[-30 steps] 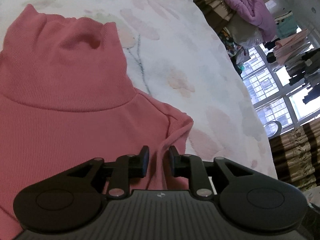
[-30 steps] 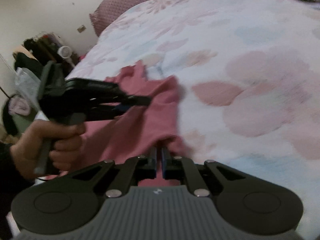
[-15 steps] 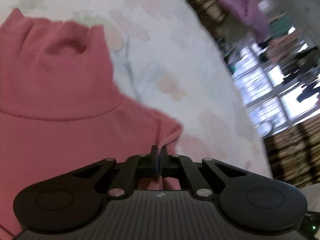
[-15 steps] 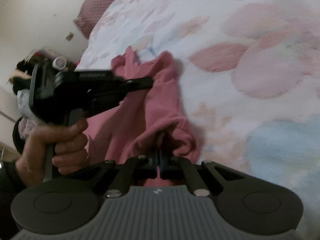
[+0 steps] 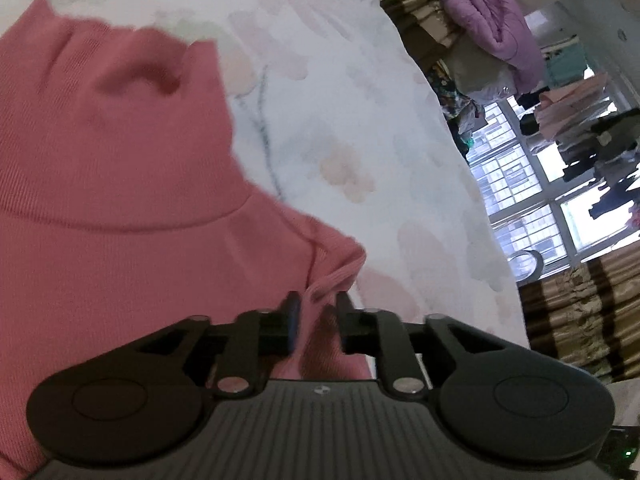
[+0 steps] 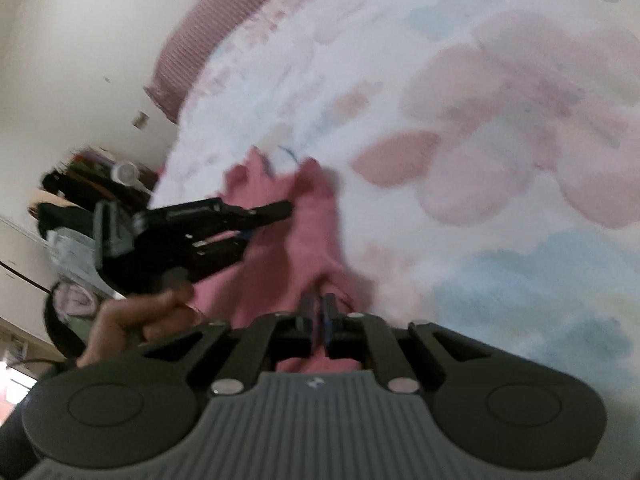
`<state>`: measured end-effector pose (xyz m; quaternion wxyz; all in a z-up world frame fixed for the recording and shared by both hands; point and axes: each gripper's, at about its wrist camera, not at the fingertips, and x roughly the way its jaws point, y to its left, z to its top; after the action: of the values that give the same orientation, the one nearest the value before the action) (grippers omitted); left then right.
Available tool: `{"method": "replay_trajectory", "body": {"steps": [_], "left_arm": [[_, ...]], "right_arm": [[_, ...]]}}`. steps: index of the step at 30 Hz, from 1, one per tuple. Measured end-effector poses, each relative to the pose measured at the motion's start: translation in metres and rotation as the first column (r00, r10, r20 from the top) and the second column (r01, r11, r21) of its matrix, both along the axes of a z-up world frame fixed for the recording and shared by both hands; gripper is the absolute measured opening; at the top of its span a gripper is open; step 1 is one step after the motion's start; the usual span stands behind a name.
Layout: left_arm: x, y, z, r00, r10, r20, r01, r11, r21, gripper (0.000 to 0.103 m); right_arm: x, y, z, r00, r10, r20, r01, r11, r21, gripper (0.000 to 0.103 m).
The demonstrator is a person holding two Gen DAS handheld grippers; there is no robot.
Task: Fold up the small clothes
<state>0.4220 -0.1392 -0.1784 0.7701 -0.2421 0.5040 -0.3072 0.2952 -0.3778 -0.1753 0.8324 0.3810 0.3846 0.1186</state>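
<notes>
Your left tool (image 5: 314,322) has just opened and let go of the pink turtleneck's (image 5: 120,200) shoulder edge. Your right tool (image 6: 319,322), just opening a crack, still pinches cloth, so this fold is nearly down on the bed (image 5: 340,100).

a floral bedspread (image 5: 340,92) carries a pink turtleneck top (image 5: 112,168) and pillow (image 6: 208,36).
</notes>
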Motion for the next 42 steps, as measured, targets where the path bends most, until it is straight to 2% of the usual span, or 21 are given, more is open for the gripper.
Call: {"method": "replay_trajectory", "body": {"steps": [3,7,8,9,11,12,14,16,17,19,21,23,26,29,32,33,35,38,40,41,42], "left_arm": [[0.005,-0.013,0.001,1.0,-0.012,0.009,0.012,0.999,0.03,0.024],[0.01,-0.017,-0.004,1.0,-0.03,0.003,0.03,0.998,0.049,0.024],[0.011,-0.019,-0.003,0.999,-0.04,0.016,0.04,0.999,0.03,0.013],[0.009,-0.016,0.0,0.999,-0.029,0.042,0.029,1.0,-0.003,0.006],[0.008,-0.003,0.002,0.999,0.028,0.042,-0.022,0.991,-0.133,0.006],[0.009,0.004,-0.002,0.998,0.062,0.016,-0.058,0.985,-0.161,0.006],[0.014,0.008,-0.01,0.995,0.09,-0.034,-0.093,0.989,-0.117,0.006],[0.015,0.011,-0.018,0.995,0.091,-0.047,-0.094,0.993,-0.066,0.006],[0.016,0.013,-0.022,0.994,0.094,-0.063,-0.099,0.992,-0.084,0.007],[0.015,0.019,-0.027,0.991,0.091,-0.094,-0.108,0.976,-0.191,0.011],[0.011,0.024,-0.021,0.991,0.116,-0.07,-0.128,0.967,-0.222,0.017],[0.01,0.027,-0.013,0.991,0.127,-0.04,-0.133,0.965,-0.227,0.023],[0.009,0.029,-0.005,0.991,0.129,-0.023,-0.131,0.968,-0.212,0.024],[-0.008,0.043,0.014,0.991,0.128,0.029,-0.122,0.979,-0.163,0.03],[-0.044,0.042,0.036,0.986,0.052,0.159,-0.053,0.999,0.0,0.032],[-0.057,0.044,0.04,0.983,0.023,0.185,-0.029,0.999,0.032,0.032],[-0.08,0.051,0.043,0.979,-0.009,0.201,-0.001,0.999,0.05,0.032],[-0.123,0.064,0.047,0.976,-0.027,0.218,0.009,0.996,0.085,0.032],[-0.143,0.071,0.05,0.973,-0.038,0.226,0.016,0.995,0.095,0.033],[-0.153,0.074,0.049,0.973,-0.041,0.228,0.016,0.994,0.109,0.034],[-0.164,0.074,0.047,0.971,-0.052,0.235,0.015,0.988,0.156,0.037]], "right_arm": [[0.011,0.012,-0.007,1.0,0.02,-0.019,-0.02,1.0,0.017,0.007],[0.024,0.023,-0.018,0.999,0.022,-0.041,-0.022,1.0,-0.008,0.008],[0.025,0.024,-0.02,0.998,0.021,-0.056,-0.021,1.0,-0.014,0.0],[0.024,0.023,-0.02,0.998,0.017,-0.065,-0.019,1.0,-0.021,0.0],[0.02,0.015,-0.016,0.998,0.001,-0.058,-0.002,1.0,-0.013,0.0],[0.017,0.009,-0.014,0.999,-0.01,-0.045,0.011,1.0,0.005,0.0],[0.013,0.0,-0.008,0.999,-0.025,-0.028,0.026,0.999,0.025,0.0],[0.011,-0.003,-0.01,0.998,-0.021,-0.052,0.022,1.0,0.006,0.0],[0.009,-0.003,-0.012,0.997,-0.018,-0.071,0.017,1.0,-0.004,0.0],[0.01,-0.002,-0.016,0.995,-0.013,-0.099,0.011,1.0,-0.019,0.0],[0.01,-0.001,-0.014,0.994,0.005,-0.111,-0.01,0.999,-0.048,0.0],[0.009,0.002,-0.01,0.992,0.012,-0.127,-0.027,0.993,-0.116,0.0],[0.004,-0.004,-0.01,0.993,0.032,-0.116,-0.042,0.996,-0.081,0.001],[-0.001,-0.012,0.004,1.0,-0.004,-0.009,0.003,0.998,-0.062,0.001],[-0.001,-0.006,0.016,0.997,-0.005,0.073,0.014,0.991,-0.134,0.001],[0.001,-0.001,0.018,0.996,0.018,0.087,-0.004,0.989,-0.15,0.001],[0.007,0.016,0.019,0.99,0.085,0.112,-0.064,0.982,-0.18,0.001],[0.014,0.05,0.024,0.968,0.192,0.164,-0.139,0.948,-0.287,0.003],[0.017,0.067,0.021,0.959,0.242,0.145,-0.177,0.917,-0.358,0.008],[0.019,0.073,0.015,0.964,0.249,0.097,-0.191,0.896,-0.402,0.013],[0.018,0.075,0.004,0.972,0.234,0.025,-0.198,0.873,-0.446,0.012]]}}
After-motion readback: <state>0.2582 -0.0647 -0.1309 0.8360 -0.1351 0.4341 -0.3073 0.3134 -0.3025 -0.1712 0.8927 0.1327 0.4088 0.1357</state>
